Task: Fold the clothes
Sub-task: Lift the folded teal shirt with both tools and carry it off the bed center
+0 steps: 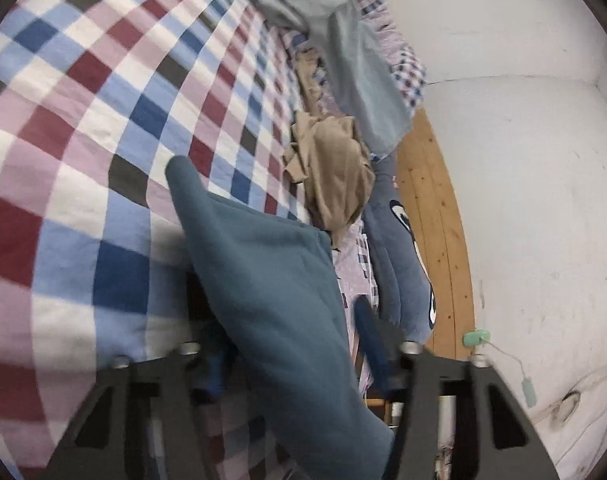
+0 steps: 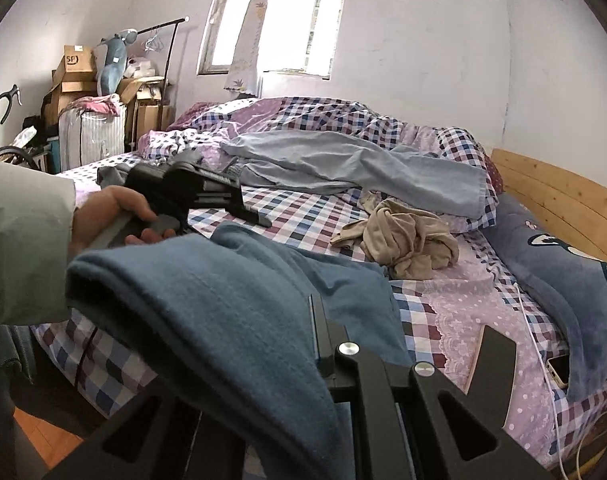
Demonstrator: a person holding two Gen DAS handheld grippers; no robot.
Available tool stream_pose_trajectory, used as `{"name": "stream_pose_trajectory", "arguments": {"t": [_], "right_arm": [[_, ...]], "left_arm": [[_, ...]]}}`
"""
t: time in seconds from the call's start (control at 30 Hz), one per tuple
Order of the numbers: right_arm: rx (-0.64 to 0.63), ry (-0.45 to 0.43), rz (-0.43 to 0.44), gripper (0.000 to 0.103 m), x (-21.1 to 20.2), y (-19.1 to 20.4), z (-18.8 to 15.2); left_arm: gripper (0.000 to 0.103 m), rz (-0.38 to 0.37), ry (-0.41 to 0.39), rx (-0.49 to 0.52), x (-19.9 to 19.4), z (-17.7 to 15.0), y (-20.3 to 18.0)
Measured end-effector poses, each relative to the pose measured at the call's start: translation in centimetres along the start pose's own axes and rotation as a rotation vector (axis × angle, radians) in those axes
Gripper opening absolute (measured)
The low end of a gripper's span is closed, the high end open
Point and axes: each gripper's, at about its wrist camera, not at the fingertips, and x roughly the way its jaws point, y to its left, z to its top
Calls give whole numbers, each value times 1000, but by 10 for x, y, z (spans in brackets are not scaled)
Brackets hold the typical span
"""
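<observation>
Teal fleece garment held up over the near edge of the bed.

The fleece drapes between both claws: the left claw has its fingers apart with the cloth hanging through the gap, and the right claw also stands apart, its left finger against the cloth. A tan crumpled garment and light blue jeans lie toward the headboard, beside a blue plush pillow.

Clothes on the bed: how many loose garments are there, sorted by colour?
Teal-blue: 1, the teal garment draped over both grippers.
Light blue: 1, the pale blue trousers spread across the quilt.
Tan: 1, the crumpled tan garment beside the pillow.
Dark grey: 1, a small grey piece, partly hidden behind the left gripper.
Total: 4
</observation>
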Motion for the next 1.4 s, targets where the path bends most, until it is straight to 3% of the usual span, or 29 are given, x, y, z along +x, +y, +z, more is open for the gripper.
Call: {"name": "stream_pose_trajectory", "arguments": {"t": [0.1,0.37,0.47,0.67,0.97,1.2,1.4], "right_arm": [[4,-16,12,7,-8,1,9],[16,-63,47,7,-28,4,33],[22,-84,75,7,-37,6,43],[16,-145,295,7,-44,45,88],[-59,-175,588,7,-6,146,156],[-183,-164,723,7,50,249,206],[-210,-172,794,7,114,326,247]], "left_arm": [[18,-34,-10,-13,-1,3,-2],[13,-70,-95,73,-56,-8,-58],[13,-107,-166,119,-105,-24,-81],[13,-122,-324,107,-234,-44,-95],[13,-26,-589,27,-430,-53,-52],[13,66,-770,-64,-555,-53,1],[13,128,-881,-130,-631,-38,45]]}}
